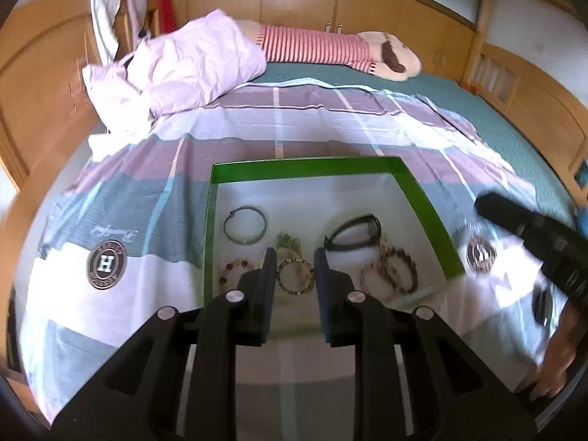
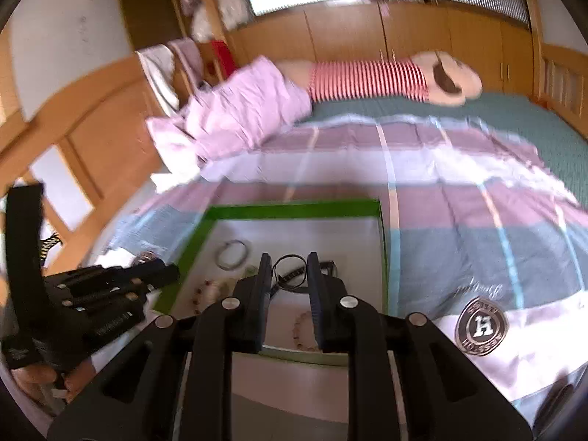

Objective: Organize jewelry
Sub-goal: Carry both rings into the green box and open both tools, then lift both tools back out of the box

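The jewelry sits in the green-rimmed box (image 1: pixel 422 198) on the bed, lower centre of frame: a metal bangle (image 1: pixel 245 225), a black band (image 1: pixel 352 233), beaded bracelets (image 1: pixel 398 268). My left gripper (image 1: pixel 295 257) hangs over the beaded ring (image 1: pixel 296 277), fingers narrow, holding nothing. My right gripper (image 2: pixel 286 268), likewise narrow and empty, lines up with the black band.

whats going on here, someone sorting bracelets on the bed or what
A person holds a two-finger gripper in each hand above a green-rimmed box that sits on a patchwork quilt on a bed. Several pieces already lie inside: a thin metal bangle, a black watch, a gold bead bracelet and other beaded ones. The left gripper and the right gripper hover over the box, jaws narrowly apart, with nothing between them.
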